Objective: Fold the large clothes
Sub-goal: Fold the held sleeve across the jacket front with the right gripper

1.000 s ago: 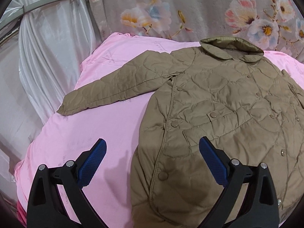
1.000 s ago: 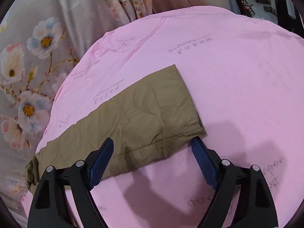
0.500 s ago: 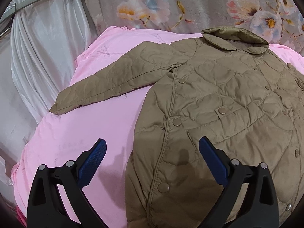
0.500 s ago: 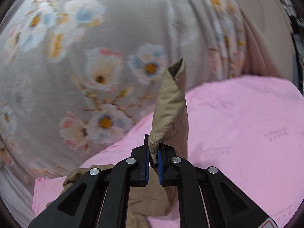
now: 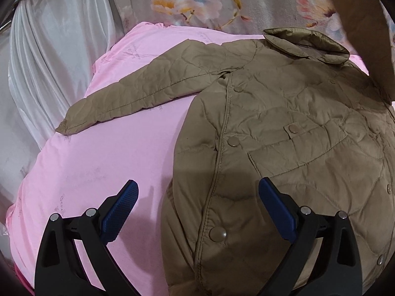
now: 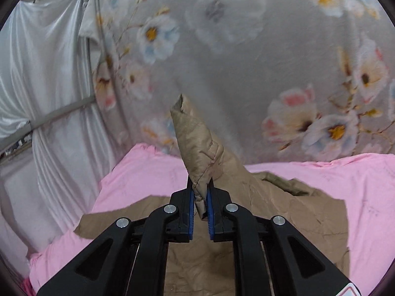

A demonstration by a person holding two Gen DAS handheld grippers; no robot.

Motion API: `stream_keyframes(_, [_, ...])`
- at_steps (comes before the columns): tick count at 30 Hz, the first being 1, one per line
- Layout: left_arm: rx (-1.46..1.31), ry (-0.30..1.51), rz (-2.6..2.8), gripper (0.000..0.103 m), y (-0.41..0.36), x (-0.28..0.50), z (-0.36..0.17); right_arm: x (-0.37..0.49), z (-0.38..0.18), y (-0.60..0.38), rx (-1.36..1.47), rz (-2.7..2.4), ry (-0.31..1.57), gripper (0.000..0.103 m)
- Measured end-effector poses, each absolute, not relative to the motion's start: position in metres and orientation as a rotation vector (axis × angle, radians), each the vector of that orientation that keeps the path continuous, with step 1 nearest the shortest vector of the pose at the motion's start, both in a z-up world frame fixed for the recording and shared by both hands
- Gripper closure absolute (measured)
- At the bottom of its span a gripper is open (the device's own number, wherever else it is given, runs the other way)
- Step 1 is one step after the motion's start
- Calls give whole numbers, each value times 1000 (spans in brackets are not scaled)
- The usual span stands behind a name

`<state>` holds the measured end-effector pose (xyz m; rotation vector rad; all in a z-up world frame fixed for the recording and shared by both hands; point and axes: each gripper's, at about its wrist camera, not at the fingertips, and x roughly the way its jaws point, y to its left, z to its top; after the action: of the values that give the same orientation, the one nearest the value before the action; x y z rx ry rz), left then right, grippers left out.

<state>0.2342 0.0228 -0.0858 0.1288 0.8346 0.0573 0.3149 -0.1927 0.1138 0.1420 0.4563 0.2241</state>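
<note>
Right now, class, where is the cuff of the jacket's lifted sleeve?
In the right wrist view the sleeve cuff stands centre frame, pinched in the right gripper, raised above the jacket.

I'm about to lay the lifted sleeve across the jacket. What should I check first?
1. Right gripper has the sleeve between its pads: ok, though its jaws are opening slightly.
2. Left gripper open and empty: ok.
3. Jacket front lies flat, buttons up: ok.
4. Other sleeve spread out on the pink sheet: ok.
5. Jacket hem flat: cannot tell.
</note>
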Motion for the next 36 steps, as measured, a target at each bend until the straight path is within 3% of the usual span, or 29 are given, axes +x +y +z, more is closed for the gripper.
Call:
stream_keyframes(6, [78,836,20,7,30,237,-78,318,96,-196,168,226,474,84])
stream_keyframes(7, [70,834,15,7,30,239,-76,319,98,-201,182,216,464,81])
stream_keyframes(10, [51,826,-14,7,29,248,-65,313,98,-226,234,194,432,58])
stream_keyframes(11, [39,820,-25,7,28,252,-59,313,98,-229,247,203,434,55])
stream_keyframes(19, [-28,818,-105,6,11,284,-34,299,77,-250,172,145,468,55])
stream_keyframes(26, [-217,1033,-257,5,-9,348,-74,296,-2,-354,334,-98,599,55])
stream_keyframes(32, [-380,1041,-285,6,-17,374,-86,298,-67,-431,543,-224,697,55])
stream_keyframes(35, [-397,1021,-272,24,-23,388,-83,305,-84,-451,666,-208,705,55])
stream_keyframes(36, [-385,1017,-257,38,-26,392,-81,308,-87,-454,691,-201,702,55])
